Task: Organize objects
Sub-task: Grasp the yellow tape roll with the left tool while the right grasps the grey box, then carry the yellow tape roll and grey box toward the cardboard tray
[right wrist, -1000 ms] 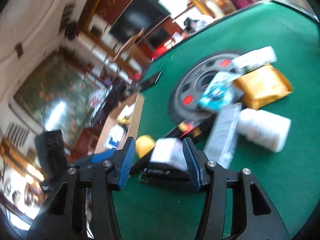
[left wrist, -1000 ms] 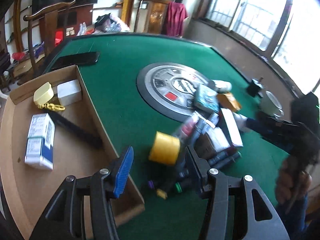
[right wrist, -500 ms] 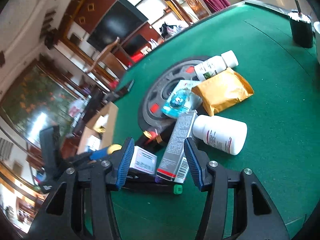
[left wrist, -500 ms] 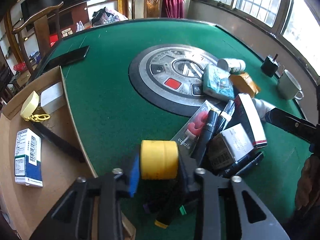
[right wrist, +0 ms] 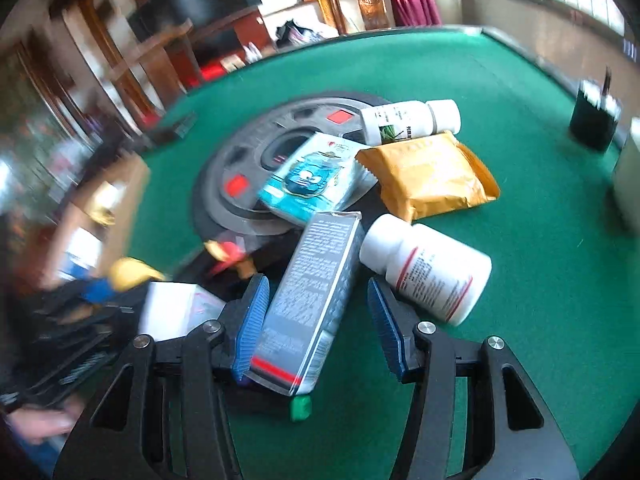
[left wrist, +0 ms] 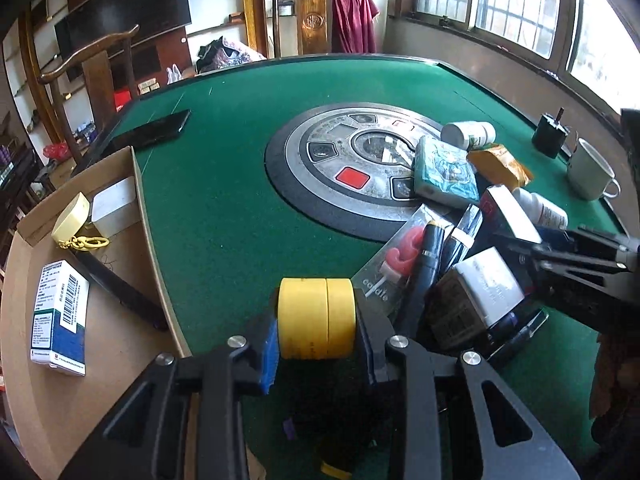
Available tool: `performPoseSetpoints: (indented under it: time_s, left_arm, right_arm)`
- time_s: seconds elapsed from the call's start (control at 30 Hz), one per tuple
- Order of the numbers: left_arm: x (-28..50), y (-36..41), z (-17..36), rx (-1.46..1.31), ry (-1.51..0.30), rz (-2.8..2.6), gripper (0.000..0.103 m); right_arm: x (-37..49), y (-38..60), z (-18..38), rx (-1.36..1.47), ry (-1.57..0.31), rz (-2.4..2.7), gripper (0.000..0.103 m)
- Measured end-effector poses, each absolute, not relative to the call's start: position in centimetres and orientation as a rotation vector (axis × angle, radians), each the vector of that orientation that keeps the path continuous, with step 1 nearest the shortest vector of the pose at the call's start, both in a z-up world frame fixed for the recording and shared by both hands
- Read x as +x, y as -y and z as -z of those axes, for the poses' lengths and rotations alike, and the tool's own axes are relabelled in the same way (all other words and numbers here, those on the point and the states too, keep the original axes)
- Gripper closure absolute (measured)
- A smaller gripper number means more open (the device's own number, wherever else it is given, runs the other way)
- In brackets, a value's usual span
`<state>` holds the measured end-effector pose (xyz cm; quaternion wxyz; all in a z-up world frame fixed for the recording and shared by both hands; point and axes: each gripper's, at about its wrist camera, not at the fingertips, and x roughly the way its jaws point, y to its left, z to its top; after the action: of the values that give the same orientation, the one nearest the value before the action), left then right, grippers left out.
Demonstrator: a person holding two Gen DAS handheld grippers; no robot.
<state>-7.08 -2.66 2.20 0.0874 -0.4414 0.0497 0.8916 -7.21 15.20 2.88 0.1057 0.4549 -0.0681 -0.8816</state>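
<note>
Nearest in the left wrist view, the left gripper [left wrist: 318, 330] is clamped on a yellow tape roll [left wrist: 317, 317], its pads pressing both flat ends, just above the green felt table [left wrist: 224, 208]. Directly left of it lies the cardboard tray [left wrist: 140, 184], whose right wall curves along the felt; inside are a blue-and-white medicine box [left wrist: 60, 318], a long black strip [left wrist: 116, 286], a pale yellow case with a gold clasp [left wrist: 72, 216] and a white block [left wrist: 113, 204]. Much of the tray's near floor is bare.

Right of the roll the pile crowds in: a candle pack [left wrist: 400, 256], a black tube [left wrist: 426, 268] and a brown-and-white carton [left wrist: 476, 292] touching one another.

The right gripper [right wrist: 316, 324] has its jaws closing around a grey carton [right wrist: 316, 292]; the left pad touches it, the right pad stands apart. A white pill bottle [right wrist: 432, 270] lies just right of it.

Farther off sit a blue cartoon packet [right wrist: 316, 180], an orange pouch [right wrist: 432, 176] and a second white bottle [right wrist: 408, 120], on or beside the round centre console [left wrist: 344, 160]. Left of the console the felt is open as far as a black phone [left wrist: 150, 132] near the far-left edge. A mug [left wrist: 590, 170] stands by the right rim.
</note>
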Motion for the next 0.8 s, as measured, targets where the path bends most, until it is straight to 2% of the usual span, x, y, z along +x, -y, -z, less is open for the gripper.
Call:
performPoseSetpoints:
  time_s: [0.07,0.13,0.2,0.4,0.57,0.8]
  left_arm:
    - [-7.0,2.8,-2.2,-1.302,-0.128,-2.666,0.071]
    - [-6.8,3.0,-2.2,-1.291,-0.106,-2.669,0.071]
    - [-6.6,3.3,-2.4,-1.275,-0.067,-2.663,0.071]
    - [-5.2,3.7,-4.7,-1.127,-0.053,-2.764,0.071]
    - [-4.0,3.2,-6.0,-1.002,-0.113,-2.854,0.071]
    - [-3.4,3.1,-6.7,-0.915,-0.204,-2.939,0.071]
  right_arm:
    - [-7.6,-14.0,-2.7,1.373,0.023,2.674,0.077]
    - [-7.6,-13.7,-2.5,1.374,-0.062,2.702,0.077]
    - [-7.1,-14.2,-2.4,1.356,-0.067,2.725,0.077]
    - [-5.3,-15.8,-4.7,1.147,0.089,2.749,0.077]
    - [-3.8,-15.0,-6.3,0.995,0.12,2.732,0.077]
    - [-3.3,-13.6,-7.1,0.924,0.134,2.697,0.077]
